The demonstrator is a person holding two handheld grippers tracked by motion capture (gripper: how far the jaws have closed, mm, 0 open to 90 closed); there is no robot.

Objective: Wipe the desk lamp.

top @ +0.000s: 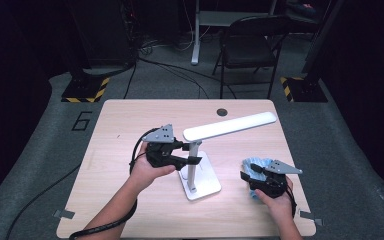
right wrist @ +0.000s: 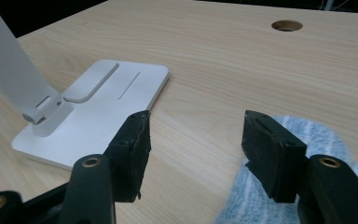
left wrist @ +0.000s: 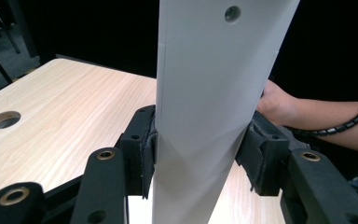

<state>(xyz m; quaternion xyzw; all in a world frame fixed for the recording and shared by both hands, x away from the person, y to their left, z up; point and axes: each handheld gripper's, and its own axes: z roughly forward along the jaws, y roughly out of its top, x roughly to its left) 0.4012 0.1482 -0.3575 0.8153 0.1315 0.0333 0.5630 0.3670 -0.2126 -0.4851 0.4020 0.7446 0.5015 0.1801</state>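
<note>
— Lamp [top: 200, 150] in the middle of the table [top: 130, 120], is that right?

— Yes, a white desk lamp on a flat base [right wrist: 98, 107], its long head slanting up toward the far right. No boxes or bowls anywhere on the table.

— What has hold of it?

— The left gripper [top: 192, 152]. In the left gripper view its pads [left wrist: 145, 154] press on both sides of the white post [left wrist: 209, 112], jaws partly closed around it.

— And the other tool?

— The right gripper [top: 247, 172] sits near the table's right edge, well apart from the lamp. Its jaws stand partway open with nothing between them; a blue cloth [right wrist: 307, 135] lies just under and beside the one jaw.

— Anything in the way?

— Bare wood between cloth and base. A round hole [top: 222, 112] lies at the far edge, a chair [top: 252, 45] beyond.
</note>
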